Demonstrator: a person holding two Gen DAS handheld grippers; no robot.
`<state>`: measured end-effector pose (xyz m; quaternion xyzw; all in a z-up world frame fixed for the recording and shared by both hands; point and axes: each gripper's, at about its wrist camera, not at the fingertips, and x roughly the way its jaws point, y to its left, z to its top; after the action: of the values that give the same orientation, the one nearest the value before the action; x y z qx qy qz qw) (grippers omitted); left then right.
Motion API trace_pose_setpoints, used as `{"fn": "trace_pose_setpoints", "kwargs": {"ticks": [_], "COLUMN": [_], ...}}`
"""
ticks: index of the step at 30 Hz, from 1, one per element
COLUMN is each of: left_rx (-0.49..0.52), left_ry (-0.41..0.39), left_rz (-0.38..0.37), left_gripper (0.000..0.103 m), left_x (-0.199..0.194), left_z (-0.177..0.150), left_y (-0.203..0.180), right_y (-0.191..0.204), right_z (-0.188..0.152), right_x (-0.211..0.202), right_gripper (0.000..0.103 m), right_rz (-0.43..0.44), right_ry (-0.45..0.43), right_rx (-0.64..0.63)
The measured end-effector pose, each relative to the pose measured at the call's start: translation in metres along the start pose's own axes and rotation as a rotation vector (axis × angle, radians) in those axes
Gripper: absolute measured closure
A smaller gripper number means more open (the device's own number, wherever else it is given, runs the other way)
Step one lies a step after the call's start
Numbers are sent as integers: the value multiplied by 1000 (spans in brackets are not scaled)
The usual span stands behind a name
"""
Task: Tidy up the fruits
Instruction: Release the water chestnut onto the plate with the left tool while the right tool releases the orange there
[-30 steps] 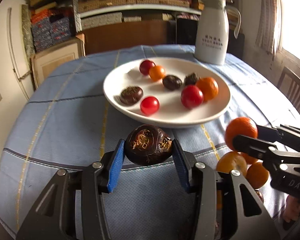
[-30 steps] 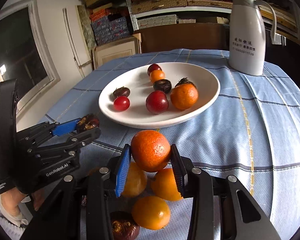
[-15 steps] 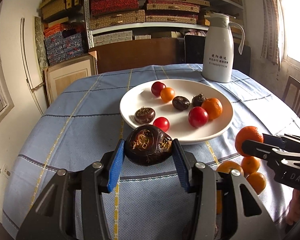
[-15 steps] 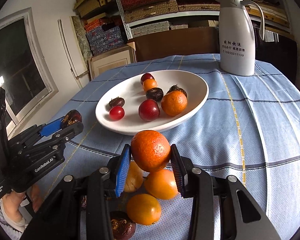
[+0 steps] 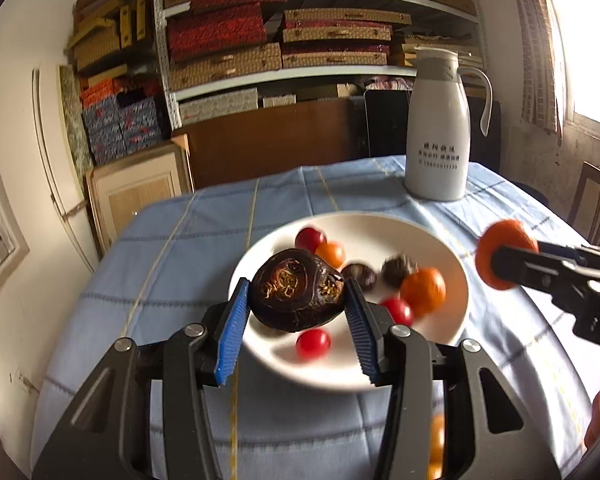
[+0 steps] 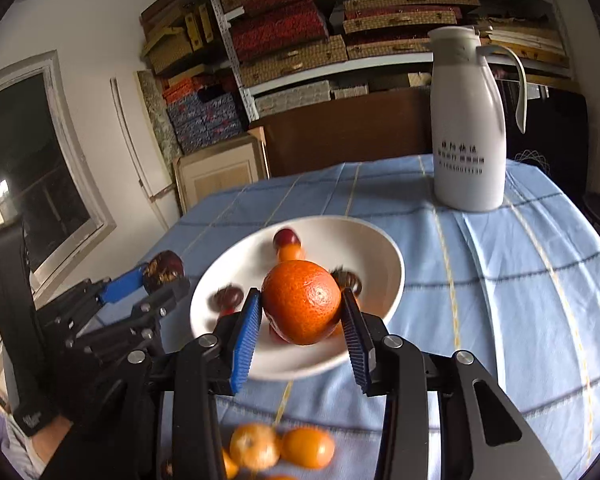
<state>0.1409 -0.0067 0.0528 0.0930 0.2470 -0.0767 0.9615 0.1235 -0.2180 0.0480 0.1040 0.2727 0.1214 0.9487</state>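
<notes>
Carrying two fruits above the white plate [image 5: 452, 324]: left gripper [image 5: 296, 320] jaws clenched on a dark fruit [image 5: 296, 290], right gripper [image 6: 300, 324] jaws grasping an orange [image 6: 302, 306]. Lowering each over a bare patch, releasing gently, avoiding rolling the fruits already there.

**Two wrist cameras, both looking across the bench at one plate**

Your left wrist camera sits just behind the left gripper [image 5: 296, 308] and looks forward and slightly down over the bench [image 5: 172, 264], with the white plate [image 5: 452, 280] close ahead. Your right wrist camera sits likewise behind the right gripper [image 6: 300, 312], facing the same way from a spot further right. Both views share the plate [image 6: 392, 272], the white jug [image 5: 438, 132] [image 6: 470, 120] and the shelves [image 5: 284, 32] [image 6: 320, 20] behind. Each view catches the other gripper at its edge.
</notes>
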Motion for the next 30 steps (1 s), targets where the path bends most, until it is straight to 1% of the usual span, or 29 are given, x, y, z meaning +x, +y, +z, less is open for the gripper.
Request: {"fn": "trace_pose_setpoints", "kwargs": {"ticks": [2,5,8,13,19,30], "left_rx": [-1,-11,-16,-22,-12,-1], "left_ry": [-9,-4,21,58,79,94], "left_rz": [3,-5,-16,-31,-30,-22], "left_gripper": [57,57,57,57,56,56], "left_x": [7,23,43,64,75,80], "left_z": [7,12,10,6,1,-2], "left_y": [-4,-8,-9,-7,-11,-12], "right_y": [-4,-9,-13,-14,-9,-4], "right_z": [9,13,14,10,3,1], "right_x": [12,32,53,70,79,77], "right_gripper": [62,63,63,62,62,61], "right_rz": [0,-3,-6,-27,-51,-76], "right_ry": [0,16,46,75,91,82], "right_rx": [23,49,56,42,11,-17]}}
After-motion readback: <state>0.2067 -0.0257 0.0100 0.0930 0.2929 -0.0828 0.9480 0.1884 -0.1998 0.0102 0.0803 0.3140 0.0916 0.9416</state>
